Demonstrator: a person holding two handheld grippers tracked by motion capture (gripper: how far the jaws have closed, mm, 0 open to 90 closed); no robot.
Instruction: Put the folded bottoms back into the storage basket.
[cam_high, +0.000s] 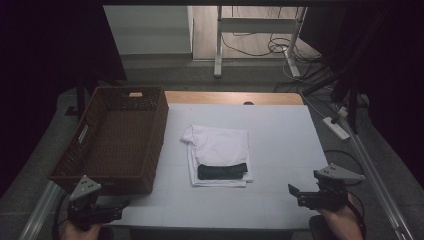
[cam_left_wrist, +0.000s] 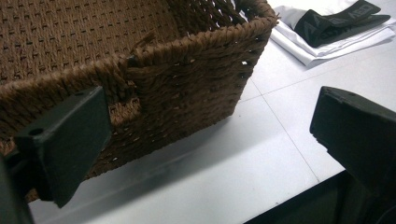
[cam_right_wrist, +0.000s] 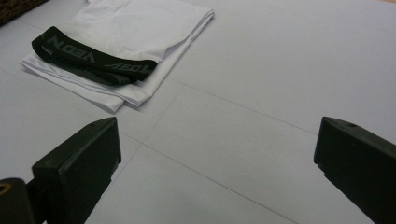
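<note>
Near the middle of the white tabletop (cam_high: 280, 130): a folded white garment (cam_high: 217, 150), lying flat, with a black elastic band (cam_high: 222, 171) across its near end, lettering on the band legible only in part from the right gripper view. Along the tabletop's left edge, overhanging it a little: a brown woven basket (cam_high: 112, 137), open-topped, with nothing visible inside; near, but apart from, the garment. At the near left corner, held in the person's left hand (cam_high: 75, 231): left gripper (cam_high: 117, 207), jaws spread wide, nothing between them, hovering just in front of the basket's near wall. From the left gripper view: basket wall (cam_left_wrist: 187, 79) close ahead and behind the left jaw, a frayed strand at the rim, bare tabletop (cam_left_wrist: 224, 158) between the jaws, garment (cam_left_wrist: 327, 42) and band (cam_left_wrist: 336, 21) off at the upper right. At the near right corner, held in the right hand (cam_high: 340, 215): right gripper (cam_high: 295, 192), jaws likewise wide apart and empty, pointed leftward toward the middle, well apart from the garment. From the right gripper view: only bare tabletop (cam_right_wrist: 261, 107) between the jaws, garment (cam_right_wrist: 140, 28) and band (cam_right_wrist: 93, 58) farther ahead at the upper left. Beyond the far edge: a strip of wood (cam_high: 232, 97), then floor with cables (cam_high: 280, 47) and white table legs (cam_high: 218, 45).
</note>
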